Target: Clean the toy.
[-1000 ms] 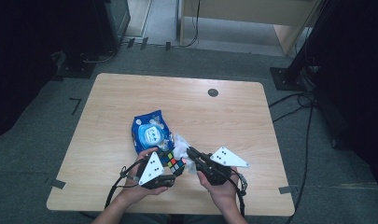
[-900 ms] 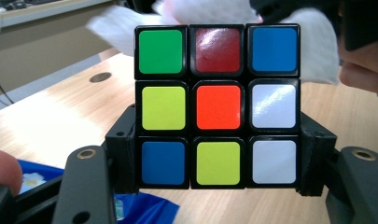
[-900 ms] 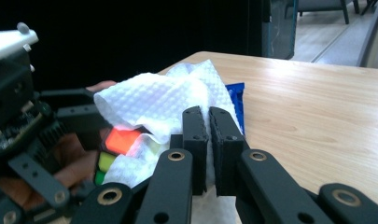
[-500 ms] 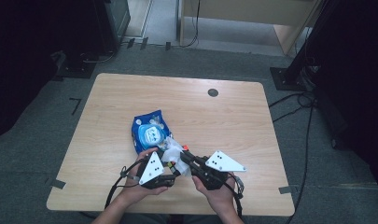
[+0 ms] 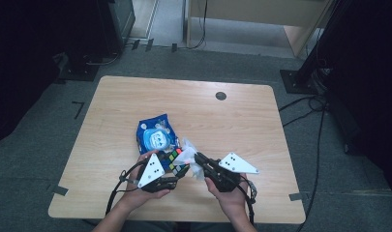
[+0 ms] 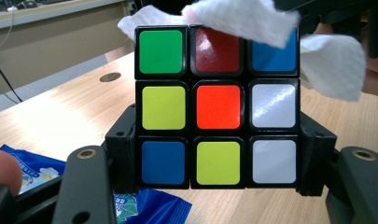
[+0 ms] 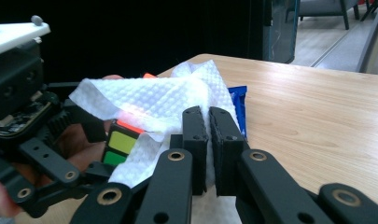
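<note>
A Rubik's cube (image 6: 218, 107) sits between the jaws of my left gripper (image 6: 219, 156), which is shut on its two sides; green, red, blue, yellow, orange and white squares face the camera. In the high view the cube (image 5: 176, 162) is near the table's front edge, just above the wood. My right gripper (image 7: 209, 122) is shut on a white wipe (image 7: 149, 100). The wipe (image 6: 242, 18) drapes over the cube's top edge. Seen from above, my left gripper (image 5: 173, 169) and right gripper (image 5: 198, 158) meet tip to tip at the cube.
A blue pack of wipes (image 5: 157, 136) lies on the wooden table (image 5: 232, 121) just behind the cube. A round cable hole (image 5: 220, 95) is at the far middle. Cables and dark stands are on the floor around the table.
The right gripper's tip and the wipe have shifted slightly across the cube's top. Both hands stay in nearly the same place.
</note>
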Demonstrator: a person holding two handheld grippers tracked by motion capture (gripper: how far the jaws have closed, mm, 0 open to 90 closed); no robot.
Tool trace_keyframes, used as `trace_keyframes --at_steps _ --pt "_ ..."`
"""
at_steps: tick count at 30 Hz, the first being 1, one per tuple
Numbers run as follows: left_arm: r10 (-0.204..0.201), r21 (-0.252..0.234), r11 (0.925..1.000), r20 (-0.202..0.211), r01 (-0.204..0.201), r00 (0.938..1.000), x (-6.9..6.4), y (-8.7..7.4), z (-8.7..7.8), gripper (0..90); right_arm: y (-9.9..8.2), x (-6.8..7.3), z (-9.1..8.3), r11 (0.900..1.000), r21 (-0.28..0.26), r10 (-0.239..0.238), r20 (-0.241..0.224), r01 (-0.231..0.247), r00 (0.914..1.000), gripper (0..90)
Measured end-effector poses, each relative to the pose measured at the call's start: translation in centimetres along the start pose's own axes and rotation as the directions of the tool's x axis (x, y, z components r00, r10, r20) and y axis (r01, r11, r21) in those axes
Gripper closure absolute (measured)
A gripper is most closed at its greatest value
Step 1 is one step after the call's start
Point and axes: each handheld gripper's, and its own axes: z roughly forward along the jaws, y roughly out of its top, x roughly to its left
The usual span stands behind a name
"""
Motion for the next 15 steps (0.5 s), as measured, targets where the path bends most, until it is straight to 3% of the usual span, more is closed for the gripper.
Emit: trace_keyframes --at_steps 9,15 --pt "0.013 0.025 0.9996 0.031 -0.014 0.9994 -0.9 -0.2 0.7 34.2 0.5 1.8 -0.2 0.9995 -0.028 -0.014 -0.065 0.012 0.9978 86.6" --pt "0.011 0.029 0.9995 0.032 -0.012 0.9994 -0.9 0.0 0.6 34.2 0.3 1.0 0.0 0.9996 -0.022 -0.020 -0.048 0.019 0.9986 86.2"
